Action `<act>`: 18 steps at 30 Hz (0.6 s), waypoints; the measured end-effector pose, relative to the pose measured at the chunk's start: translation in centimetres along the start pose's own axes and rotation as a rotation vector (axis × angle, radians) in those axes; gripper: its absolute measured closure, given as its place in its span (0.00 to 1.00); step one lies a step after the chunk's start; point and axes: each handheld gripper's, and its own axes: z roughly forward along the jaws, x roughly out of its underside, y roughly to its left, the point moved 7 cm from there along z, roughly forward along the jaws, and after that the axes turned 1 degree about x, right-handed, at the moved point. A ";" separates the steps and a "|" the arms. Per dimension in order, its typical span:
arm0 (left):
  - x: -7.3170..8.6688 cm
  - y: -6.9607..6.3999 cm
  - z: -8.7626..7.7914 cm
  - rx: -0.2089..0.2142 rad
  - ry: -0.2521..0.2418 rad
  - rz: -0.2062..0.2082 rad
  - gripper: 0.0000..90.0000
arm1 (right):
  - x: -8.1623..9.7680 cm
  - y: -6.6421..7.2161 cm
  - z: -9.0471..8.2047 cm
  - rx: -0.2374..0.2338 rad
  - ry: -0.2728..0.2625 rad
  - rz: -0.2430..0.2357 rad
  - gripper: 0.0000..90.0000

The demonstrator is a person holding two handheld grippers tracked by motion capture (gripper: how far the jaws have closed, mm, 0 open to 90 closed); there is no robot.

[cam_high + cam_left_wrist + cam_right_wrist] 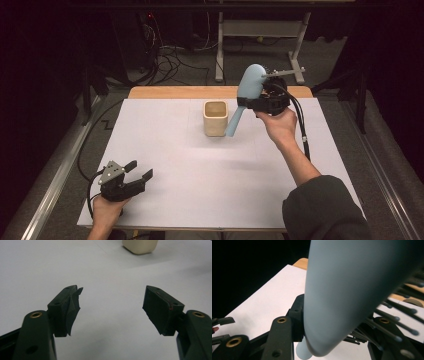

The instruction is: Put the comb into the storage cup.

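Note:
A pale blue hairbrush (248, 86) hangs in the air with my right gripper (257, 102) shut on it near where the head meets the handle. The handle slants down and left, and its tip hangs just right of a beige square cup (215, 118) standing at the middle back of the white sheet. In the right gripper view the brush's back (352, 290) sits between the jaws of the right gripper (339, 325), dark bristles (392, 315) pointing right. My left gripper (140, 169) rests low at the front left, open and holding nothing. In the left gripper view the left gripper (112, 300) faces the cup (140, 246) far ahead.
The white sheet (175, 165) covers most of a wooden table whose bare strip (165, 92) shows at the back. Beyond it stand a metal table frame (260, 30) and loose cables (170, 60) on a dark floor. A rail (55, 175) runs along the left.

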 end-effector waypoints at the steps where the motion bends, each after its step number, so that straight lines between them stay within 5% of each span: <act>1: 0.0 0.0 0.0 0.002 0.001 -0.001 0.33 | -0.1 0.0 0.1 0.001 0.000 -0.001 0.62; 18: 0.0 0.1 0.0 0.002 0.001 -0.008 0.33 | -1.3 -0.4 1.2 0.023 -0.004 0.008 0.62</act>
